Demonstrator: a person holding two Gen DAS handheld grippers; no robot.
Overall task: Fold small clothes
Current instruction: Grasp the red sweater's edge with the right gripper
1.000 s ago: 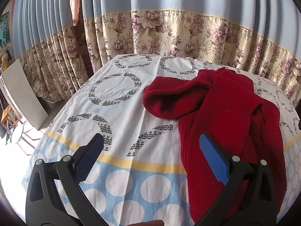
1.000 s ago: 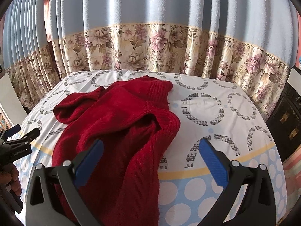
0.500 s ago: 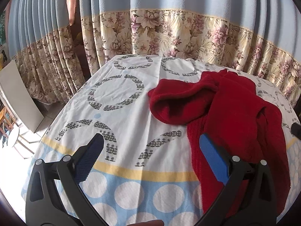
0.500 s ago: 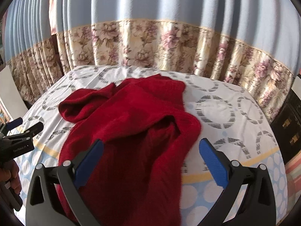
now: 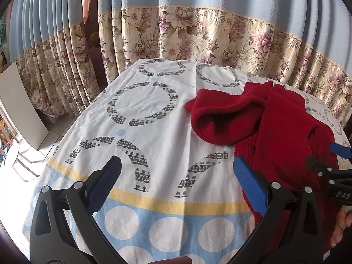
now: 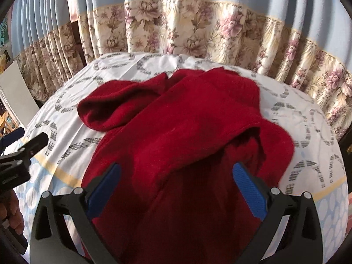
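Jaws on both grippers are spread wide with nothing between them. The left gripper, black plastic frame with ribbed blue pads, hangs over bare cloth just left of the crumpled dark red knitted sweater; its right pad sits right at the sweater's near-left edge, but I can't tell if it actually touches. The right gripper, same black-and-blue build, hovers straight over the sweater's near half, so red knit fills the whole gap between its pads without either one pinching it.

The sweater is thick and fuzzy, with ribbing showing along the lower part. It lies bunched up on a round worktop covered by a white printed tablecloth with grey dotted rings, a yellow band and a pale blue border of white circles. One sleeve loops out to the sweater's left with a rounded, open cuff end; another fold humps up on its right side like a hood shape. Behind the sweater hangs a pleated curtain, plain light blue up top and beige floral print below.
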